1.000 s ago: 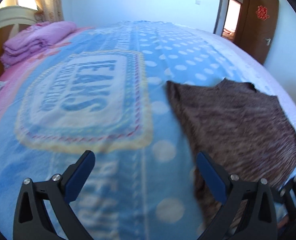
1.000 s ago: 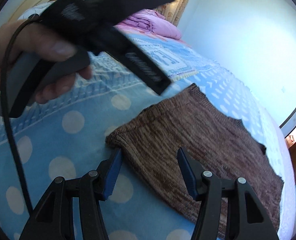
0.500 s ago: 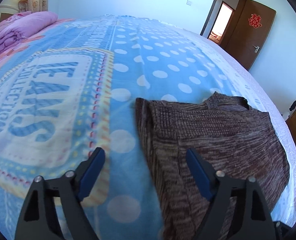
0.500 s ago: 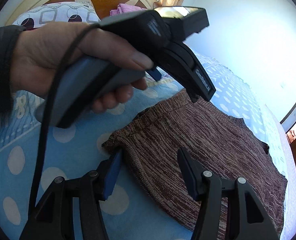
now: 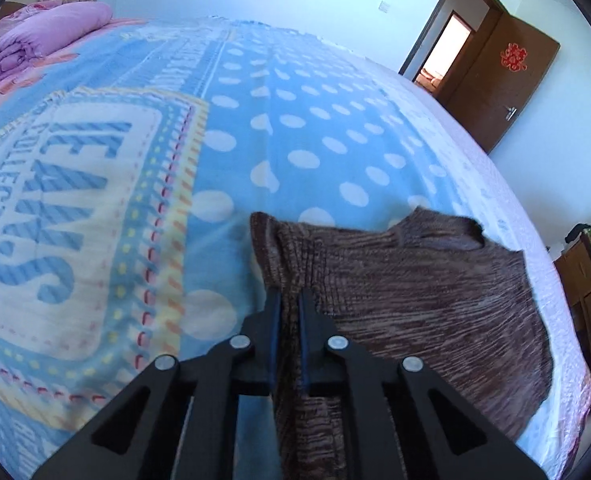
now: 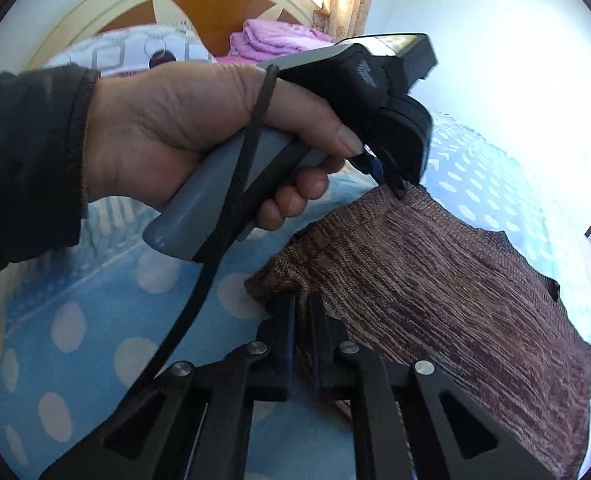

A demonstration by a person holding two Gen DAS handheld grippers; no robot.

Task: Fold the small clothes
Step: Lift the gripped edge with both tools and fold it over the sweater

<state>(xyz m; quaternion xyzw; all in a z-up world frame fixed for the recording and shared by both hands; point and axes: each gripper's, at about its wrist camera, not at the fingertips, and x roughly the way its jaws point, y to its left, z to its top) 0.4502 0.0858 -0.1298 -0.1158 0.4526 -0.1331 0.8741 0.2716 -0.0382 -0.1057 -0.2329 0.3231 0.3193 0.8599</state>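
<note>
Brown marled sweater (image 5: 435, 288) on blue white-dotted blanket (image 5: 295, 140)

sweater (image 5: 415, 292) on blanket (image 5: 255, 140) | folded quilt (image 5: 35, 40) far behind, left | door (image 5: 499, 80) behind, right

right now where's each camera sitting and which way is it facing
Left wrist: on the left gripper, looking down its fingers across the bed toward the door; only its own jaws show, shut on the brown knit garment.
Right wrist: on the right gripper, facing the headboard; jaws shut on the garment, the person's left hand in view.
Shared: garment, polka-dot blanket, left gripper.
</note>
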